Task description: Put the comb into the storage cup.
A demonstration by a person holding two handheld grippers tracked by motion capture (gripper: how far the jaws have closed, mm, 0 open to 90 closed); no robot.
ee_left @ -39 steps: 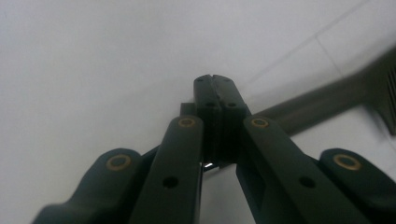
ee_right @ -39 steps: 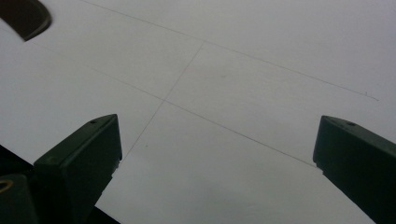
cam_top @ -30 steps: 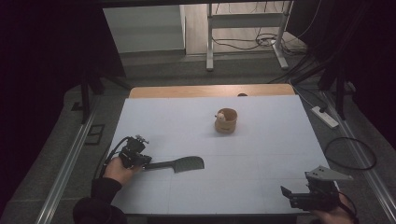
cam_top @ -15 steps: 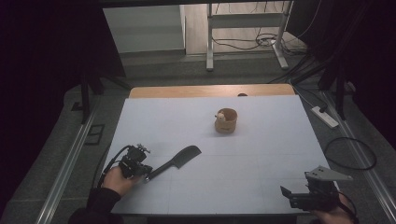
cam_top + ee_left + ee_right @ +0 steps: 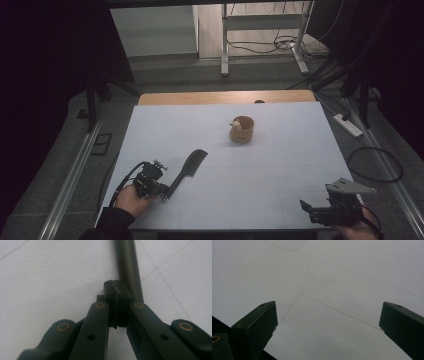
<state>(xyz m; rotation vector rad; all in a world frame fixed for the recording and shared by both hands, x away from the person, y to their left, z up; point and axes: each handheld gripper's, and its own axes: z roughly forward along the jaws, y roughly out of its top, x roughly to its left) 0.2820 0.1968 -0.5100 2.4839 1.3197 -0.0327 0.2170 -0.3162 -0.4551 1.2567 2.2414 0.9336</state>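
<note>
Nearest, at the front right edge of the white table [image 5: 280,165], the right tongs [image 5: 306,207] rest with jaws spread wide and nothing between them. At the front left, the left tongs [image 5: 165,192] are clamped tight on the handle of a black spatula [image 5: 187,167], whose flat blade points away toward the middle of the table. Farther back, well apart from both, stands a small wooden cup [image 5: 242,130] with something pale inside.
</note>
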